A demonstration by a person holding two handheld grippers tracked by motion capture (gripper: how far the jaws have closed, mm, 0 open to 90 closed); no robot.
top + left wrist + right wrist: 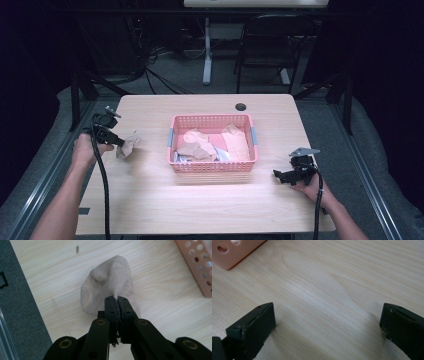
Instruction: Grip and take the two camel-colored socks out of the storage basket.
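Pale wood-grain table (150, 200), smooth, matte; pink perforated plastic basket (212, 167) at centre, heaped with soft crumpled cloths; left of it, a beige knit sock (107, 287), limp and rumpled, on the tabletop. Left gripper (116, 298) jaws pinched on the sock's fabric; likely basket-bound, so lift clear of the rim before releasing. Right gripper (327, 322) jaws spread wide, empty.

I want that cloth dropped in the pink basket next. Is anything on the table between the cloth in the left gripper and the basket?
Nothing visible is. The left gripper is shut on the beige cloth, and bare wooden table runs from it to the pink basket. The basket wall has to be cleared, and other cloths already lie inside.
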